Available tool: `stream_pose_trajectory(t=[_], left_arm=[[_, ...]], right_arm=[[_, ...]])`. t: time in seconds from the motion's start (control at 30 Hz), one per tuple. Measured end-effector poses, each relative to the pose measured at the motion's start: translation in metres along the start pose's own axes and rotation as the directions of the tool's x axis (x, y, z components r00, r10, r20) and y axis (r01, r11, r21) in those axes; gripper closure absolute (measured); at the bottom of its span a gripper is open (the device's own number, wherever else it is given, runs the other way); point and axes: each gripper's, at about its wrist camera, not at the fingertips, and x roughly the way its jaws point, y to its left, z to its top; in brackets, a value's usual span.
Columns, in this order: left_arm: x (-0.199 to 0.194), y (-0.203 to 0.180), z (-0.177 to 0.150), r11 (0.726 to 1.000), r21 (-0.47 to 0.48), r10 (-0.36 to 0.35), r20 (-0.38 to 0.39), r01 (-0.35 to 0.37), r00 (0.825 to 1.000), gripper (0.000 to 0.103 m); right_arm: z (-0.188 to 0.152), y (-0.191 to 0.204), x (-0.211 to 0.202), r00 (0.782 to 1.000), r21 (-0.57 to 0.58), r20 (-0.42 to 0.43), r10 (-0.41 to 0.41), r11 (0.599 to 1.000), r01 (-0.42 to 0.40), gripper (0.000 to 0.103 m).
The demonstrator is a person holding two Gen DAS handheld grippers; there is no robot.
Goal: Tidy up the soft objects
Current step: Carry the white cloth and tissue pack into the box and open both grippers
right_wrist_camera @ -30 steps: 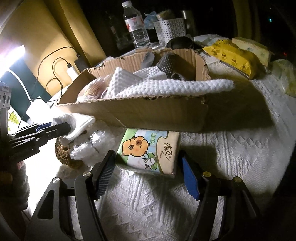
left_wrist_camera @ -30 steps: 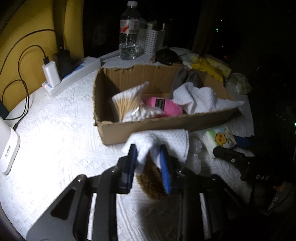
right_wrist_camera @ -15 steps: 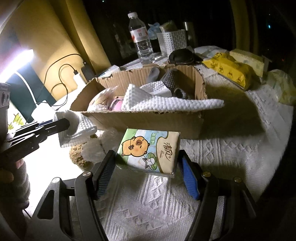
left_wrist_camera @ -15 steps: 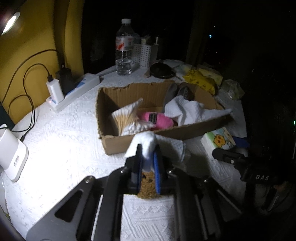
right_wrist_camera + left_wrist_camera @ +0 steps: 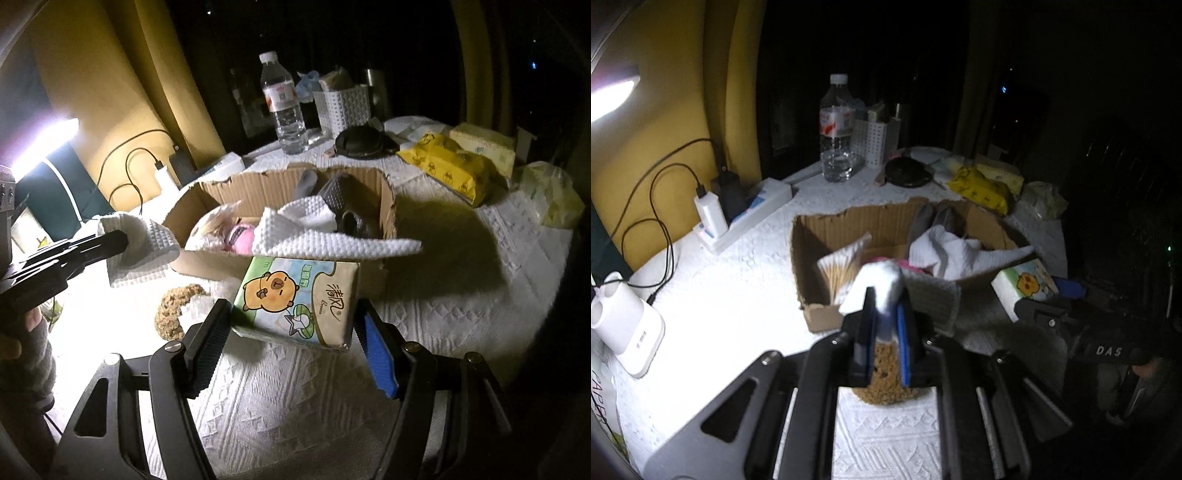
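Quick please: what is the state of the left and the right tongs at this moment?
Left tongs: closed on a white cloth, lifted beside the cardboard box.
Right tongs: closed on a tissue pack, held off the table.

The cardboard box (image 5: 295, 221) sits mid-bench (image 5: 461, 295), holding a cloth (image 5: 325, 236) that drapes over its near wall, with a cotton swab pack (image 5: 842, 269) at its left end. Behind the box stand a water bottle (image 5: 282, 107) and a basket (image 5: 345, 105) to its right. A power strip (image 5: 746, 218) lies left of the box. A tissue pack (image 5: 299, 299) is before the box, between the right tongs (image 5: 291, 350). A loofah (image 5: 173, 306) lies left of the pack, below a second cloth (image 5: 140, 251) in the left tongs (image 5: 884, 325).
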Motion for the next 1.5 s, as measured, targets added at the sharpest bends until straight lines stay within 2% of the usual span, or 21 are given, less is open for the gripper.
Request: stream_pose_trajectory(t=[0.3,0.63,1.03,1.5], left_arm=[[0.0,-0.004,0.017,1.0,0.004,0.003,0.032,-0.003,0.999,0.093],[0.018,-0.012,0.039,1.0,0.02,0.013,0.035,-0.014,0.999,0.093],[0.061,-0.014,0.057,0.999,0.019,0.036,0.004,-0.036,0.999,0.093],[0.126,-0.01,0.065,0.999,0.008,0.043,-0.051,-0.042,0.998,0.093]], right_arm=[[0.02,-0.003,-0.011,0.999,-0.012,0.038,0.007,1.0,-0.006,0.032],[0.039,-0.017,-0.002,0.998,-0.011,0.056,0.016,1.0,-0.016,0.032],[0.057,-0.034,0.027,0.997,-0.003,0.052,0.059,0.998,-0.059,0.032],[0.077,-0.045,0.06,0.997,-0.012,0.041,0.069,0.998,-0.069,0.032]])
